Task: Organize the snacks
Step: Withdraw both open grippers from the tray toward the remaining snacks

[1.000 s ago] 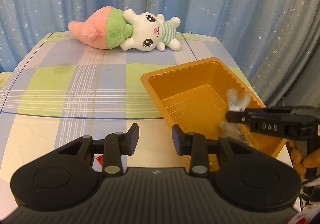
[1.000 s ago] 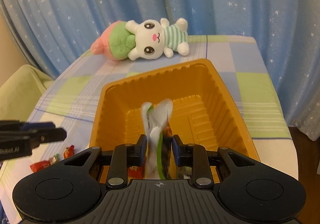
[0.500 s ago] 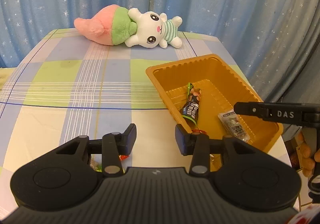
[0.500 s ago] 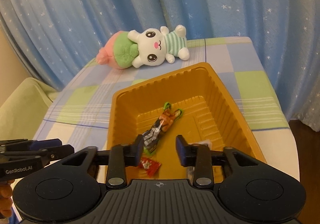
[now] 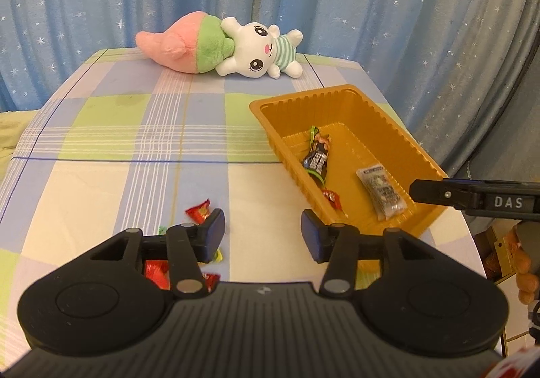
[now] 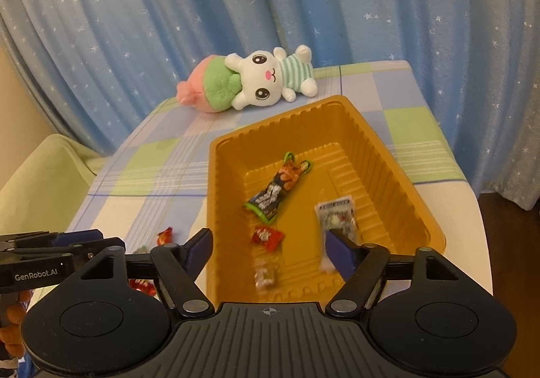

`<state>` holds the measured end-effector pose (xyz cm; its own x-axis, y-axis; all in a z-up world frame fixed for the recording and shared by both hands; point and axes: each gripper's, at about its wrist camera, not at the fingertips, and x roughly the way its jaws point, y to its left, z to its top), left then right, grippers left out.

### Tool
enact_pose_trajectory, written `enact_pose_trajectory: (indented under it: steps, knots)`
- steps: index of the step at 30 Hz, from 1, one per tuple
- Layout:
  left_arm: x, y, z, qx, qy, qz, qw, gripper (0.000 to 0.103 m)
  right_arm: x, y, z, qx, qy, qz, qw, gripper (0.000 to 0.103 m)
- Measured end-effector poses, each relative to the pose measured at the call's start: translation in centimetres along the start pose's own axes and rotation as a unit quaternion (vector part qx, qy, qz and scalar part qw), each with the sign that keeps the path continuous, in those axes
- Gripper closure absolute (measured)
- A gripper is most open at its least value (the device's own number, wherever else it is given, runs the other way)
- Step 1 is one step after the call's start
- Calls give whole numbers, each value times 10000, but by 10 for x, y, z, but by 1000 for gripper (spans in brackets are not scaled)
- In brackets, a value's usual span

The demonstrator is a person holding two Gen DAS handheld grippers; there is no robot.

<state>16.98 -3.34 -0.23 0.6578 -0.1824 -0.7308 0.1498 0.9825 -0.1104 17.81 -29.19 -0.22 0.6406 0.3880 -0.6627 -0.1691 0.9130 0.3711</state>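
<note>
While both your grippers, left (image 5: 260, 229) and right (image 6: 266, 249), are opening empty, the red candies (image 5: 199, 211) beside the tray (image 5: 337, 98) are probably lying light and crinkly; pinch a twisted end.

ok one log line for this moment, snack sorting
left tool: opening, empty | right tool: opening, empty, over tray | tray holds wrapped snacks | red candies on table
</note>
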Motion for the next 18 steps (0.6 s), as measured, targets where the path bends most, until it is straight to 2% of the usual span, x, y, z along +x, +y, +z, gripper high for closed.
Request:
enact_pose_trajectory:
  steps: [9,18]
  knots:
    - [-30,13,-32,-70,33,110,9999,56,-22,21,-28,-69,104,140,9998,24]
    - [-56,33,-67,-224,127,263,9993,56,-26,49,-56,-184,300,323,9989,24]
